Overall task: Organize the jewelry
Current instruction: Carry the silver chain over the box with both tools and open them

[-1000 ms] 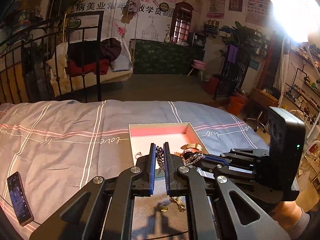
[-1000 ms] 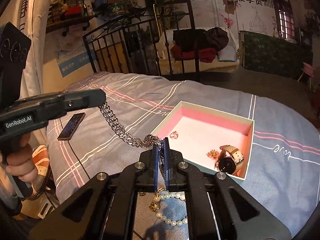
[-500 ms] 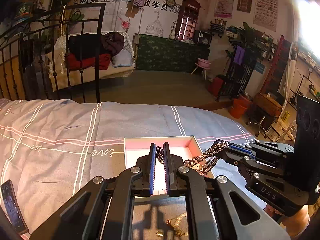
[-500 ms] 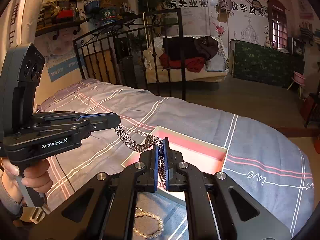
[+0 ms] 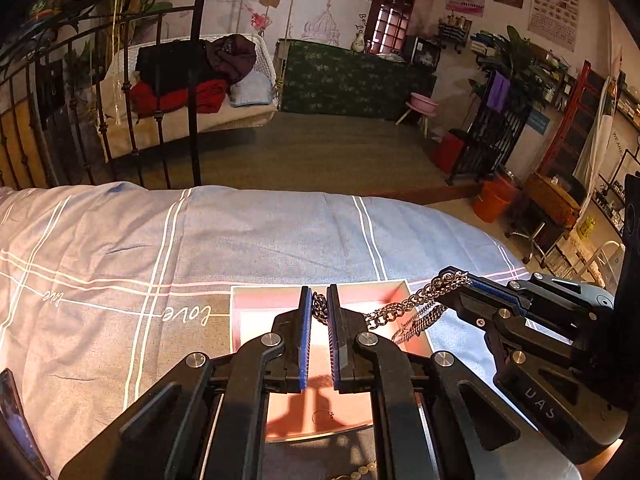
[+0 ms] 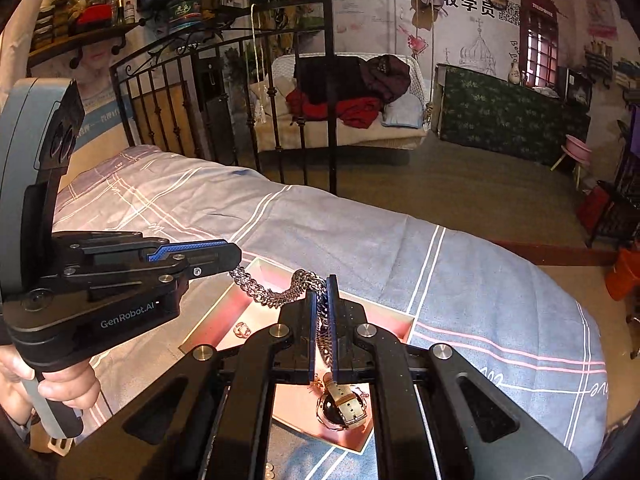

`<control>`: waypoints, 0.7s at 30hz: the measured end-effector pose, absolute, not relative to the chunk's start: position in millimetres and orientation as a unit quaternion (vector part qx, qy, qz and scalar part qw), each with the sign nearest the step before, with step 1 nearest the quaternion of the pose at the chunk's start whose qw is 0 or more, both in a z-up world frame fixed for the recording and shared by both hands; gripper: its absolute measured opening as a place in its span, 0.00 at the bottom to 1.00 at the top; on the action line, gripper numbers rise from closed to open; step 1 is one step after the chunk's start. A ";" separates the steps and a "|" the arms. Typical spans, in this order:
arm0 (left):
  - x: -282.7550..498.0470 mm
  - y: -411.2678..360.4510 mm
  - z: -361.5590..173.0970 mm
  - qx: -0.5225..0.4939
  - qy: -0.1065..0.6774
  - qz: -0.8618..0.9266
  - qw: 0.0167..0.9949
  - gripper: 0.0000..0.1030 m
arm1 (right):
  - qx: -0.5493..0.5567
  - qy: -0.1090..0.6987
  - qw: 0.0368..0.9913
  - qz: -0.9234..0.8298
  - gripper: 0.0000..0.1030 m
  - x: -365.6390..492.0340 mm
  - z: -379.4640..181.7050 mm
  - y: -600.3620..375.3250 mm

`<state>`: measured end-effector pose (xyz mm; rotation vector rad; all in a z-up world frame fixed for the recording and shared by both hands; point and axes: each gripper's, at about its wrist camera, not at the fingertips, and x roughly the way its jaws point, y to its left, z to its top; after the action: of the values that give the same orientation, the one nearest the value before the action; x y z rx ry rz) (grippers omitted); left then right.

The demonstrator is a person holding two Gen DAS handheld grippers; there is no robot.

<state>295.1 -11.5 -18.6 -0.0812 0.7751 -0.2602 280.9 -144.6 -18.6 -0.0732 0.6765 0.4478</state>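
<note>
1. Spread beneath both tools, a blue-grey bedsheet (image 5: 260, 240) with pink and white lines is carrying the work, and an iron bed frame (image 6: 224, 80) is standing behind it.
2. One end of a silver chain (image 5: 404, 312) is being pinched by the left gripper (image 5: 319, 312), its jaws pressed nearly together on the links.
3. The other end is being pinched by the right gripper (image 6: 320, 312), jaws likewise closed on it, so the chain (image 6: 272, 296) is being held slack between the two, above the pink-lined box (image 5: 248, 320).
4. Judged from this, the chain is being carried over the box for lowering. It would best be let down gradually with both ends brought together, so that the links are gathered inside the walls and not draped over the rim; one end should be released before the other.
5. Only in the right wrist view are a watch (image 6: 344, 404) and a ring (image 6: 241, 330) being shown on the box floor (image 6: 400, 320), so the chain should be kept from tangling with them.
6. Only in the left wrist view is a phone (image 5: 16, 428) being shown at the sheet's edge, along with a small hoop (image 5: 322, 415) lying in the box.
</note>
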 end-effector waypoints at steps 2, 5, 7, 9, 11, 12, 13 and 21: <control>298.1 -12.0 -24.4 -0.037 0.385 -0.125 0.914 0.07 | -0.040 0.336 0.916 0.215 0.05 285.2 -24.6 -143.2; 302.8 -12.6 -33.2 -0.037 0.396 -0.122 0.909 0.07 | -0.040 0.347 0.912 0.215 0.05 289.9 -32.8 -142.4; 304.3 -11.9 -37.5 -0.038 0.402 -0.121 0.907 0.07 | -0.041 0.353 0.910 0.213 0.05 292.1 -37.6 -142.6; 304.8 -13.3 -39.6 -0.039 0.406 -0.120 0.905 0.07 | -0.040 0.358 0.908 0.213 0.05 293.3 -41.8 -142.5; 304.9 -15.1 -41.4 -0.038 0.409 -0.119 0.904 0.07 | -0.042 0.362 0.906 0.214 0.05 294.3 -45.2 -142.8; 305.3 -15.8 -42.9 -0.038 0.410 -0.120 0.903 0.07 | -0.044 0.363 0.906 0.213 0.05 294.7 -46.5 -142.7; 305.8 -16.3 -44.2 -0.038 0.411 -0.119 0.903 0.07 | -0.046 0.364 0.906 0.213 0.05 295.3 -47.1 -142.4; 307.0 -19.6 -50.0 -0.035 0.422 -0.123 0.898 0.08 | -0.048 0.374 0.901 0.213 0.06 294.7 -52.5 -143.2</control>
<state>307.0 -19.6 -50.0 -0.0723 0.8737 -0.2543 294.7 -143.2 -52.5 -0.0996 0.7730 0.4411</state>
